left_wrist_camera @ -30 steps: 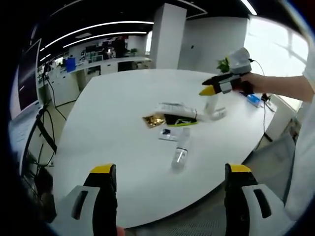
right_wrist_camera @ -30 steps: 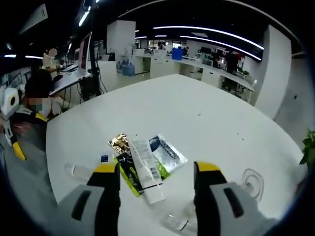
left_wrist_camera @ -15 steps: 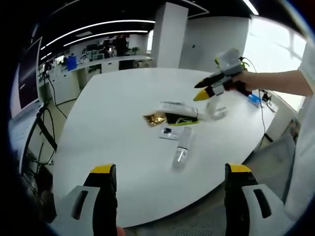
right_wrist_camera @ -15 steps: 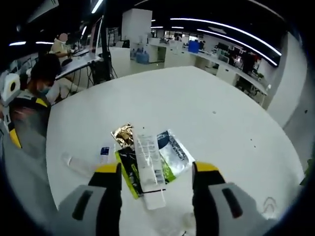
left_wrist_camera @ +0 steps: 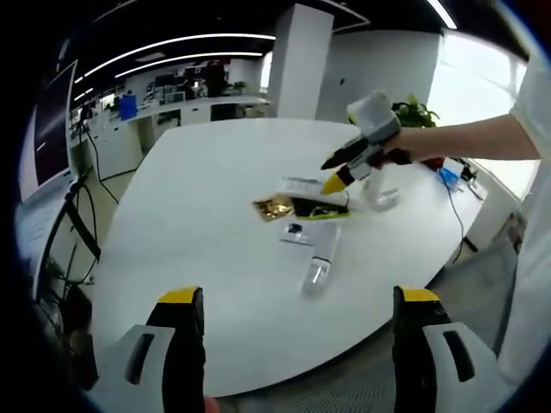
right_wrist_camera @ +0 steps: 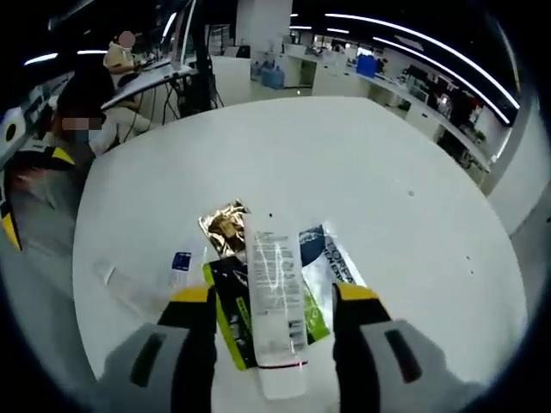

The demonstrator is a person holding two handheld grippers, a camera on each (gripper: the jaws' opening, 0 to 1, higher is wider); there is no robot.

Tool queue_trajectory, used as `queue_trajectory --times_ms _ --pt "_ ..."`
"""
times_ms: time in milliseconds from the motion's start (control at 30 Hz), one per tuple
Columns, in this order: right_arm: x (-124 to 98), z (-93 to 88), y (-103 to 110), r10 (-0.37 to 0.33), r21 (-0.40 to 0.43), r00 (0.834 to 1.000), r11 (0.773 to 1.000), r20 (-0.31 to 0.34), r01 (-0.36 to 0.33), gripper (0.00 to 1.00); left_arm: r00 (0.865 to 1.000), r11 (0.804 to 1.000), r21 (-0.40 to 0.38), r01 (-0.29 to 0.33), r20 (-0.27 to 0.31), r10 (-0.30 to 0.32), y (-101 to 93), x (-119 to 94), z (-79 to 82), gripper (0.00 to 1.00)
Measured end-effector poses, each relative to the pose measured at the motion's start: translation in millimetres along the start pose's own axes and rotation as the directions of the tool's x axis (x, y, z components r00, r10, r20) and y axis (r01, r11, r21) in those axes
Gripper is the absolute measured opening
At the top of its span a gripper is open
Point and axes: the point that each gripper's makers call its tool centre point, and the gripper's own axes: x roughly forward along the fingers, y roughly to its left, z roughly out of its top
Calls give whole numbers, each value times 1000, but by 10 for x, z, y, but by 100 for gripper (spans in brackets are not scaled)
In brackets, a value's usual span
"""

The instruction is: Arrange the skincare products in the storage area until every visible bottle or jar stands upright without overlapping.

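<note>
The big white table carries everything I have to sort, in an open office with strip lights, desks and a white column behind. My products lie in a loose heap near its middle, none upright: a white tube flat on top of a green-and-black sachet, a pale sachet tucked under its far side, a gold foil packet just beside, a small blue sample apart. A clear bottle lies on its side nearer me. My right gripper hangs over the tube, jaws apart either side, holding nothing; I judge I'm lining up to lift it. My left gripper waits back at the edge, jaws wide, empty.
</note>
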Motion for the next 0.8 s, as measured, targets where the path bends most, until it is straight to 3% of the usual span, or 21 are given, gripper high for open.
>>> queue_trajectory --times_ms 467,800 --pt "220 31 12 27 -18 998 999 -60 -28 50 1000 1000 -4 3 -1 -3 1 -3 -3 89" --pt "326 -46 22 35 -1 995 999 -94 -35 43 1000 1000 -4 4 -7 -4 -1 -4 -12 88"
